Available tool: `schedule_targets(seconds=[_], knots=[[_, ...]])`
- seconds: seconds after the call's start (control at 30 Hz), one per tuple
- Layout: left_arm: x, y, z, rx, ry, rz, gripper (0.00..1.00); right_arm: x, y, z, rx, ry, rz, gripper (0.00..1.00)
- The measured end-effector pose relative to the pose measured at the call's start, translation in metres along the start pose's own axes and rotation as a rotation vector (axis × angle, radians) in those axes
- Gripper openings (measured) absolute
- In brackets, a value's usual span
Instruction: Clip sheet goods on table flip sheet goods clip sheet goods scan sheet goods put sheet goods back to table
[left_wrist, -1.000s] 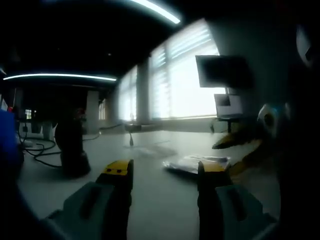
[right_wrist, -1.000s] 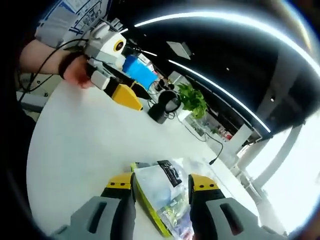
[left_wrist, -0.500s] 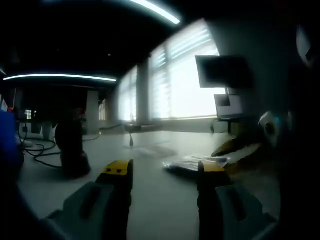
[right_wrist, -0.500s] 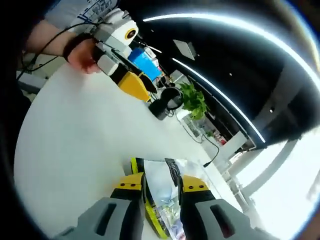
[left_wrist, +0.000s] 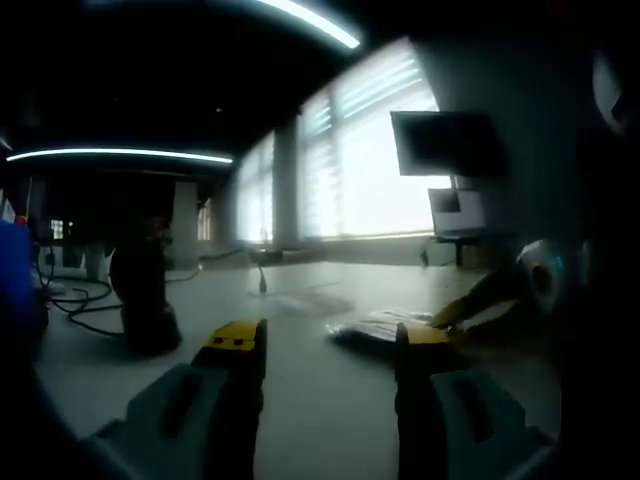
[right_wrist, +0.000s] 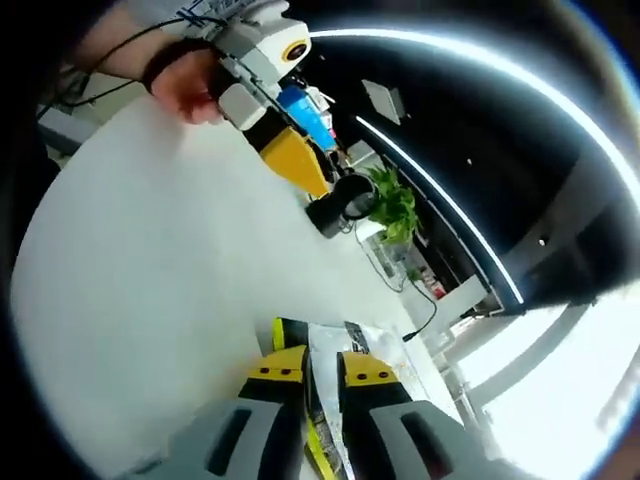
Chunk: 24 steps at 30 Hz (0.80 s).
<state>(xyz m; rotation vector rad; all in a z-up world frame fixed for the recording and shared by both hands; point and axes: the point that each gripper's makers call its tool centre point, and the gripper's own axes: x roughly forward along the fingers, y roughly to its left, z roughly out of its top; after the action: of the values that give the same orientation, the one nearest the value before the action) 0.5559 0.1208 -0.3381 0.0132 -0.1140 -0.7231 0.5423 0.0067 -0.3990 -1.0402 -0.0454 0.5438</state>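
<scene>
— Where do we stand? Our right gripper (right_wrist: 322, 368) has its fingers nearly closed on the sheet goods (right_wrist: 330, 345), a flat clear packet with a yellow edge, pinched at its near end while the rest lies on the white worktop (right_wrist: 150, 260).

— And our left gripper (left_wrist: 322, 345)?

— Fingers wide apart, nothing between them, hovering low over the worktop. We see it from the right gripper view too, in the person's hand (right_wrist: 190, 90), well apart from the packet.

— What could go wrong?

— The film looks slick and the grip is only on one edge. We reckon it could slide out or sag and fold when we turn it over. Lift too flat and it may drag along the surface.

— Anything in the way?

— A dark rounded object (left_wrist: 145, 300) with cables (left_wrist: 75, 295) sits on the far side, and a green plant (right_wrist: 392, 205) beyond it. None close to the packet.

— The room?

— Dim, with long ceiling light strips (left_wrist: 125, 154) and bright blinded windows (left_wrist: 375, 150); a monitor (left_wrist: 445, 142) stands against them.
</scene>
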Motion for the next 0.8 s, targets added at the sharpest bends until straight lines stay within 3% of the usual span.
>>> schedule_targets(seconds=[0.57, 0.8], knots=[[0.0, 0.0, 0.0, 0.0, -0.002, 0.001, 0.45, 0.002, 0.0, 0.0, -0.03, -0.014, -0.024, 0.0], [0.0, 0.0, 0.0, -0.001, -0.001, 0.0, 0.45, -0.005, -0.01, 0.005, 0.007, -0.047, -0.045, 0.0]])
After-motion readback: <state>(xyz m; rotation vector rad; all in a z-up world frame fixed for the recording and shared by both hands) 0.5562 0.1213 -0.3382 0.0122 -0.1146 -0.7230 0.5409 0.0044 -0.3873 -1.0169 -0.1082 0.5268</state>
